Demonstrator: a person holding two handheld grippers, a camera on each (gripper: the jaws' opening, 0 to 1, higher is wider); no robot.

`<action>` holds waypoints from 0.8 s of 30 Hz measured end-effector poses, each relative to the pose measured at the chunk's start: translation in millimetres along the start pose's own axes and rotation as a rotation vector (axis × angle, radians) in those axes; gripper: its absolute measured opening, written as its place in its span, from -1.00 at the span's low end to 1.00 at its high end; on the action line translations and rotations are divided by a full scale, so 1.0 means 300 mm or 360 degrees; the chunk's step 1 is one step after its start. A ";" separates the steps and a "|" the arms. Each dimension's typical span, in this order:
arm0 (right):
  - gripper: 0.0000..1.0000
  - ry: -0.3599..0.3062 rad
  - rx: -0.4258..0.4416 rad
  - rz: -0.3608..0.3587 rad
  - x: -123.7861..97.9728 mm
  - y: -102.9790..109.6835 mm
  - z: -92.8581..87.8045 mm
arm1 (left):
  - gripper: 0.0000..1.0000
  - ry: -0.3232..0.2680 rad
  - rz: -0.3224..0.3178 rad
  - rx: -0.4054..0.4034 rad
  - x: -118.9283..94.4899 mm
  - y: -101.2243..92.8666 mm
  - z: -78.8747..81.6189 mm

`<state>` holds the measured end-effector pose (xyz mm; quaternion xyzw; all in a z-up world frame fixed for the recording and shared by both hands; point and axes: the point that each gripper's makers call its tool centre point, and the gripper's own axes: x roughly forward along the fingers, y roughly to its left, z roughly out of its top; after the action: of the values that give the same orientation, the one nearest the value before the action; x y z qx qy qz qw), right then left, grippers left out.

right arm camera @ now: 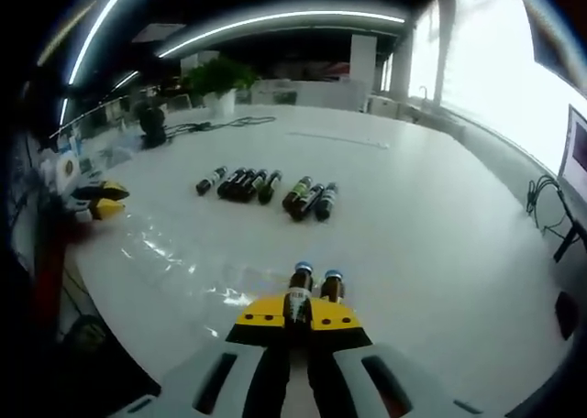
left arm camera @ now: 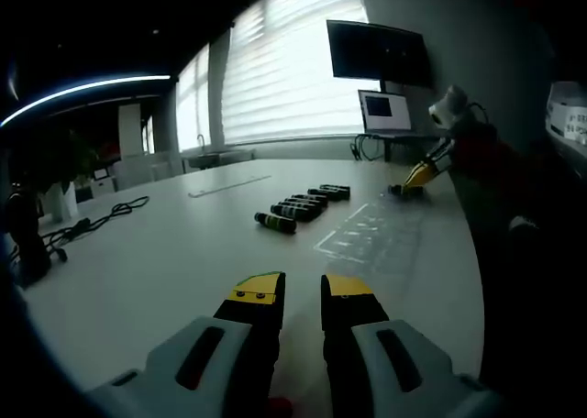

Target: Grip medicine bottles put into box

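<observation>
Several dark medicine bottles (left arm camera: 301,207) lie in a row on the white table (left arm camera: 165,262); one bottle (left arm camera: 275,223) lies a little apart at the near end. The right gripper view shows the same row (right arm camera: 275,189). A clear plastic box (left arm camera: 367,235) sits beside them, seen as faint glints (right arm camera: 174,253) in the right gripper view. My right gripper (right arm camera: 300,319) is shut on a brown bottle (right arm camera: 299,294) with a blue cap, and a second bottle (right arm camera: 332,286) stands against it. My left gripper (left arm camera: 303,294) hovers low over bare table, jaws slightly apart, holding nothing.
A laptop (left arm camera: 385,111) and a wall monitor (left arm camera: 378,51) stand at the far table end by the bright blinds. Black cables (left arm camera: 101,218) trail along the table's left side. A potted plant (right arm camera: 220,79) stands beyond the table. A person's red sleeve (left arm camera: 486,152) holds the right gripper.
</observation>
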<state>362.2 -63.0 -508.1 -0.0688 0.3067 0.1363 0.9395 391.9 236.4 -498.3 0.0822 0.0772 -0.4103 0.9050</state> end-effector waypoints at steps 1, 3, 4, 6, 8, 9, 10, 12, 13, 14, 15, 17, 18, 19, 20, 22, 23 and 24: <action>-0.95 -0.0001 0.0003 -0.0001 -0.001 0.001 -0.001 | -0.81 0.0001 0.0000 0.0000 0.000 0.000 0.000; -0.95 -0.0005 -0.0006 -0.0002 0.000 0.001 -0.001 | -0.81 0.0001 0.0000 0.0001 0.000 0.000 0.000; -0.95 -0.0008 -0.0010 -0.0002 0.000 0.002 -0.002 | -0.81 0.0001 0.0001 0.0001 0.000 0.000 0.000; -0.95 -0.0018 -0.0006 -0.0004 0.000 0.000 -0.001 | -0.81 0.0001 0.0000 0.0001 0.000 0.000 0.000; -0.95 -0.0025 0.0002 -0.0011 0.000 0.000 -0.001 | -0.81 0.0002 0.0001 0.0003 0.000 0.000 0.000; -0.95 -0.0026 0.0002 -0.0018 0.000 0.002 -0.002 | -0.81 0.0003 0.0001 0.0003 0.000 0.000 0.000; -0.95 -0.0026 -0.0003 -0.0023 0.001 0.004 -0.003 | -0.81 0.0003 0.0001 0.0004 -0.001 0.000 0.000; -0.98 0.0033 0.0018 -0.0033 0.010 0.009 -0.023 | -0.81 0.0002 0.0001 0.0003 -0.001 0.000 0.000; -0.98 0.0038 -0.0079 -0.0006 0.009 0.007 -0.028 | -0.81 0.0002 0.0001 0.0003 -0.001 0.000 0.000; -0.98 -0.0018 -0.0029 -0.0022 0.020 0.013 -0.014 | -0.81 0.0002 0.0001 0.0003 -0.002 0.000 0.000; -0.98 -0.0025 -0.0030 -0.0028 0.026 0.017 -0.013 | -0.81 0.0001 0.0001 0.0003 -0.002 0.000 0.000; -0.98 -0.0026 -0.0037 -0.0037 0.026 0.020 -0.013 | -0.81 0.0000 0.0001 0.0001 -0.002 -0.001 0.000; -0.98 -0.0026 -0.0036 -0.0037 0.025 0.019 -0.013 | -0.81 0.0000 0.0001 0.0002 -0.002 -0.001 0.000; -0.98 -0.0027 -0.0031 -0.0035 0.026 0.019 -0.014 | -0.81 0.0000 0.0001 0.0002 -0.002 -0.001 0.000; -0.98 -0.0029 -0.0026 -0.0033 0.026 0.020 -0.015 | -0.81 0.0001 0.0000 0.0003 -0.002 -0.002 0.000; -0.98 -0.0033 -0.0010 -0.0031 0.025 0.024 -0.016 | -0.81 0.0001 0.0000 0.0004 -0.002 -0.002 0.000; -0.98 -0.0033 -0.0009 -0.0032 0.024 0.026 -0.017 | -0.81 0.0000 0.0000 0.0002 -0.002 -0.002 0.000; -0.98 -0.0033 -0.0012 -0.0034 0.024 0.030 -0.017 | -0.81 -0.0001 -0.0001 0.0001 -0.003 -0.002 0.001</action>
<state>362.3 -53.9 -517.0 -0.0744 0.2957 0.1280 0.9437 391.1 236.7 -498.0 0.0822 0.0770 -0.4105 0.9049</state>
